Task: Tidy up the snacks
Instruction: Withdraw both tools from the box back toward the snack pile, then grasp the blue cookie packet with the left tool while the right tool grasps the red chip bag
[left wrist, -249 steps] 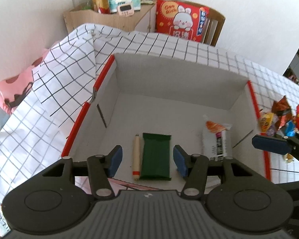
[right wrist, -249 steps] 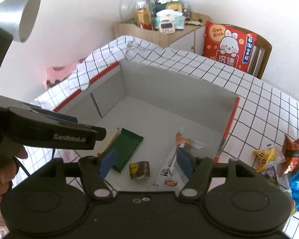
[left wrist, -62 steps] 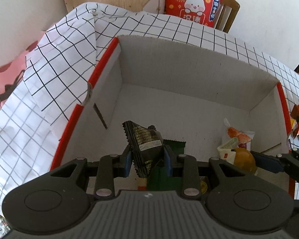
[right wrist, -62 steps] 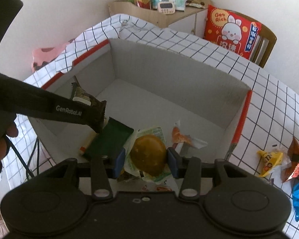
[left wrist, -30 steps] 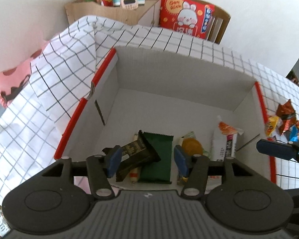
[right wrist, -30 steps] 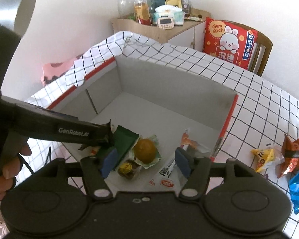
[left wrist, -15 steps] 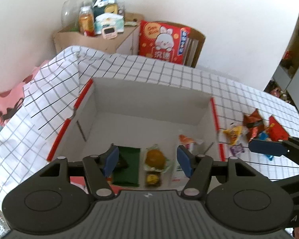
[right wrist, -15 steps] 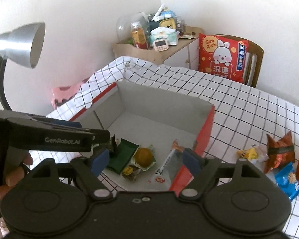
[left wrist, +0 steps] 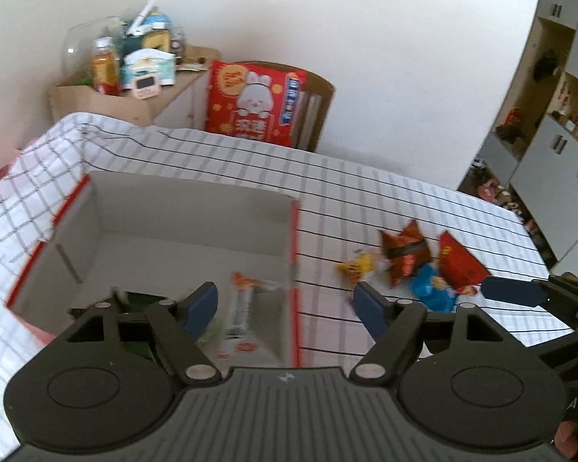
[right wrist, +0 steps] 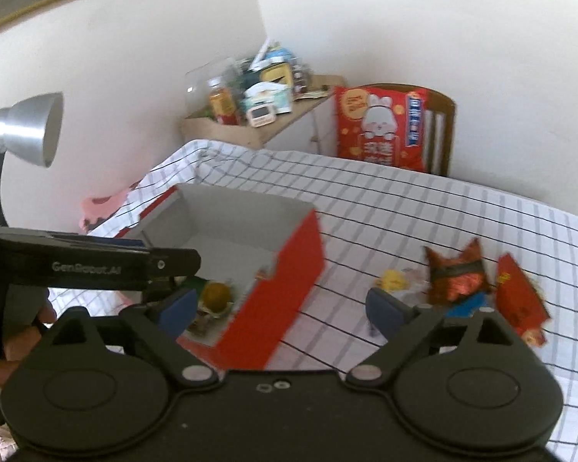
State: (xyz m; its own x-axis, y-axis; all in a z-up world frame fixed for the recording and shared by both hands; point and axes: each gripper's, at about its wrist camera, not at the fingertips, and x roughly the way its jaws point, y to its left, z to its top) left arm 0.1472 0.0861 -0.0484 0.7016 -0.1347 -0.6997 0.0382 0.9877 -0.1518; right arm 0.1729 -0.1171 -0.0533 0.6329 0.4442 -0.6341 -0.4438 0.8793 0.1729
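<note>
A red cardboard box [left wrist: 294, 254] [right wrist: 289, 281] stands open on the checked tablecloth. It holds a white snack stick [left wrist: 241, 304], a green packet [left wrist: 135, 298] and a round yellow bun [right wrist: 216, 295]. Loose snacks lie to the box's right: a yellow packet [left wrist: 356, 265] [right wrist: 392, 280], an orange-brown packet [left wrist: 402, 256] [right wrist: 456, 271], a blue packet [left wrist: 431, 290] [right wrist: 464, 304] and a red packet [left wrist: 458, 263] [right wrist: 518, 300]. My left gripper [left wrist: 287, 306] is open and empty above the box's right wall. My right gripper [right wrist: 279, 308] is open and empty between box and snacks.
A wooden chair [left wrist: 318, 107] with a red rabbit-print bag [left wrist: 252, 106] [right wrist: 381, 127] stands behind the table. A cluttered side cabinet [left wrist: 135, 92] [right wrist: 258, 123] is at the back left. A silver desk lamp [right wrist: 27, 133] is at the left. Cupboards [left wrist: 558, 142] are at the far right.
Both grippers let go of their snacks into the box, opened, rose and swung right toward the loose snacks. The dark packet and the bun now lie in the box.
</note>
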